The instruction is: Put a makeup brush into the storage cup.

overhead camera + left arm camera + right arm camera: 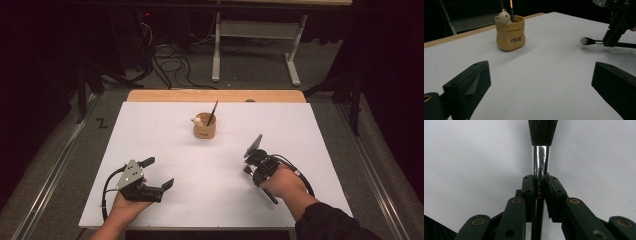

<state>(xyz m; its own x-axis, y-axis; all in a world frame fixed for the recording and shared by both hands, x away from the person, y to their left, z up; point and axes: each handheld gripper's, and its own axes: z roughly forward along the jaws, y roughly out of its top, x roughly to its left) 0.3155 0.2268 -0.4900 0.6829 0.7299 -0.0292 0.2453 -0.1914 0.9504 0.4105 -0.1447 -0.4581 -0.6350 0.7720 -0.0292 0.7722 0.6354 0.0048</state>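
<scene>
My right gripper (540,185) is shut on a makeup brush (541,157), its pads pinching the shaft just below the silver ferrule, with the dark bristles (542,131) pointing away over the white sheet. In the high view the right gripper (251,169) is at the right front, and the brush's black handle (270,196) sticks out behind the hand. The left gripper view shows the brush (589,41) low over the sheet. My left gripper (159,173) rests open at the left front, nothing between its jaws (540,72). A tan bear-decorated cup (205,129) (510,35) holds a thin dark stick (213,111).
A white sheet (165,135) covers the table, with a wooden strip (150,95) along its far edge. Beyond it, on the floor, stand the grey legs of another table (216,55) and loose cables (172,65). A person's forearms enter from the bottom.
</scene>
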